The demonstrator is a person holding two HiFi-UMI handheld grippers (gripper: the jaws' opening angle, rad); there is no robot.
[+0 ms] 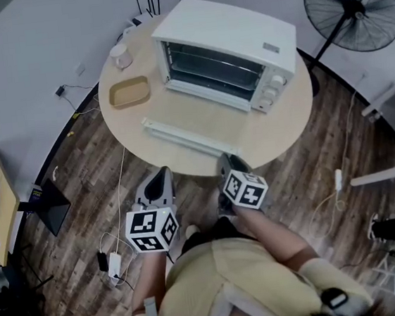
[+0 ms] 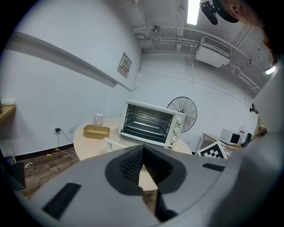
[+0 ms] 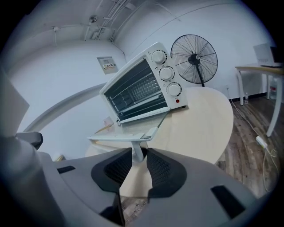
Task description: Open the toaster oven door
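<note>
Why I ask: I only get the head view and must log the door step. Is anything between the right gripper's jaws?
Observer: Yes. In the right gripper view the right gripper has its jaws apart, and the post of the door handle stands at their tips. A gap shows on one side of the post.
Operator: So it's not clamped. And the left gripper?
Observer: In the left gripper view the left gripper has its jaw tips together, with nothing between them.
</note>
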